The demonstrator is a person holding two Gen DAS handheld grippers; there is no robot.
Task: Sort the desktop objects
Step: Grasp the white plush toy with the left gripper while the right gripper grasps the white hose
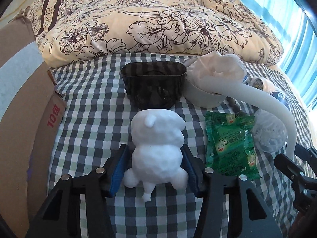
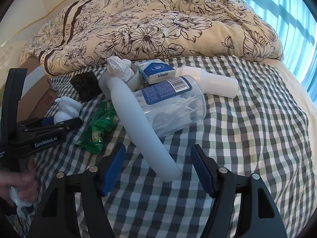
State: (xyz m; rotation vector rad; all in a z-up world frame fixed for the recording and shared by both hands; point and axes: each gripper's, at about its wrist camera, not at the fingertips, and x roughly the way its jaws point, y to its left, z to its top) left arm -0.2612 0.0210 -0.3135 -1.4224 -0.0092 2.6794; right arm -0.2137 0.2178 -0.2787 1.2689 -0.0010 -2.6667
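Left gripper (image 1: 156, 166) is pinching the white foam figure (image 1: 157, 144) lying on the checked sheet (image 1: 89, 107) just in front of the dark bin (image 1: 154, 85) — right gripper (image 2: 158, 166) is hanging spread wide around the end of the white tube (image 2: 142, 127), pads not touching it.

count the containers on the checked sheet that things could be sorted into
2, side by side at the back near the quilt: a dark bin, straight ahead of the white figure between the left gripper's fingers, and a white bowl on the bin's right, already stuffed with cloth. Others may be hidden.
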